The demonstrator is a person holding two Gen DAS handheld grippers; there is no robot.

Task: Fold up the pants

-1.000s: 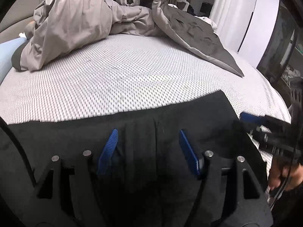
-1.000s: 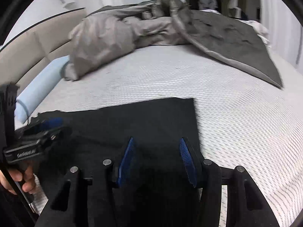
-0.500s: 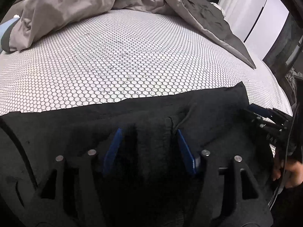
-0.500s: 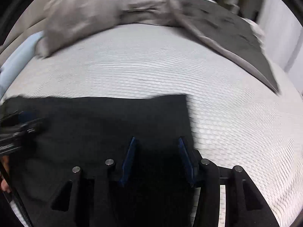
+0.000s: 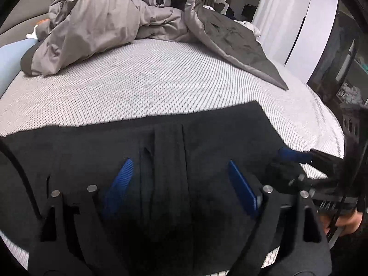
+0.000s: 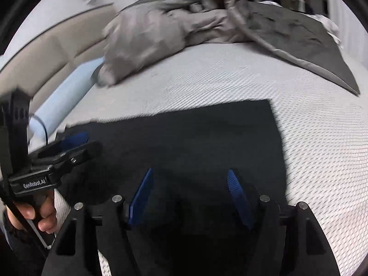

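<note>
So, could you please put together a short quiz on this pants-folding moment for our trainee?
1. True or false: the left gripper is shut on the black pants.
2. Which lies at the far end of the mattress? A) the grey duvet B) a red towel C) a laptop
3. Fill in: in the right wrist view, the right gripper is open over the ____ pants.

Key:
1. False; its jaws stand apart above the fabric.
2. A
3. black
</note>
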